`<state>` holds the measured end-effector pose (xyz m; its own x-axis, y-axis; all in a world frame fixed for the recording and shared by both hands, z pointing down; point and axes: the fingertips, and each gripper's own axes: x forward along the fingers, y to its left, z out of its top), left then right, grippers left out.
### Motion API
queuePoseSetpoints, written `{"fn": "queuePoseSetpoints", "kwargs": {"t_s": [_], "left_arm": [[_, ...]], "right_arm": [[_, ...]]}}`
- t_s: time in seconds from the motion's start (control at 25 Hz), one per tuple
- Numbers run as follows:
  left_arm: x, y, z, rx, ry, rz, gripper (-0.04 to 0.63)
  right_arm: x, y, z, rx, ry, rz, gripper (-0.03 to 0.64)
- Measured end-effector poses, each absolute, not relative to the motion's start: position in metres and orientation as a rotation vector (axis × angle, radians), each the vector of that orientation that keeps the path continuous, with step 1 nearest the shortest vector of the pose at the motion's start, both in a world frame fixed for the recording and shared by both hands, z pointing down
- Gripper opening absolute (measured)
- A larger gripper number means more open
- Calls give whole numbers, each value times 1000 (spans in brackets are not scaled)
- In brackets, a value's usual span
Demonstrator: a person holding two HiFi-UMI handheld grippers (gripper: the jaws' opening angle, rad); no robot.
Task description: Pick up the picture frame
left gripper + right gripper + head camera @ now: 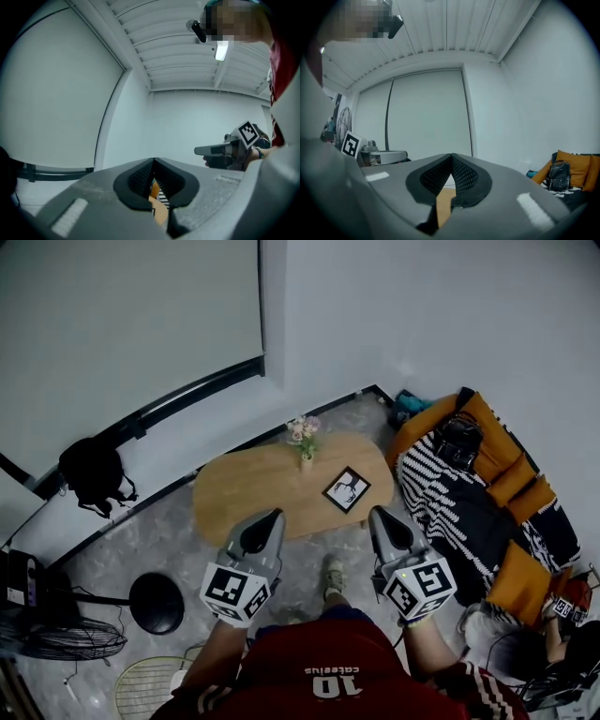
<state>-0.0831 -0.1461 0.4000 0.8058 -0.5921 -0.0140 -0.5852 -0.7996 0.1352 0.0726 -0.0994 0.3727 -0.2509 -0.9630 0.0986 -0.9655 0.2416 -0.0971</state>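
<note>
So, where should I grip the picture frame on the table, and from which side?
Probably the thin border at its near corner, from the person's side with the right hand-held gripper: the picture frame seems to lie flat, turned diamond-wise, nearer that gripper.

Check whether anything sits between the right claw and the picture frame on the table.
Nothing visible does. The picture frame lies flat on the wooden table, and only bare tabletop shows between it and the right claw, which is shut and empty. The flower vase stands farther back, off that line.
</note>
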Motion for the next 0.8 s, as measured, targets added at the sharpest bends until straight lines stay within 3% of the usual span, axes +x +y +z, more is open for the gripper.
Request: {"fn": "queuePoseSetpoints", "kwargs": {"t_s": [0.72,0.8], "left_arm": [[65,-237,396,3089,-788,32,0],[80,-244,398,3118,-765,70,42]], "right_arm": [[195,-196,375,1995,-2474,216,-6],[206,-201,377,2000,-2463,219,-6]]}}
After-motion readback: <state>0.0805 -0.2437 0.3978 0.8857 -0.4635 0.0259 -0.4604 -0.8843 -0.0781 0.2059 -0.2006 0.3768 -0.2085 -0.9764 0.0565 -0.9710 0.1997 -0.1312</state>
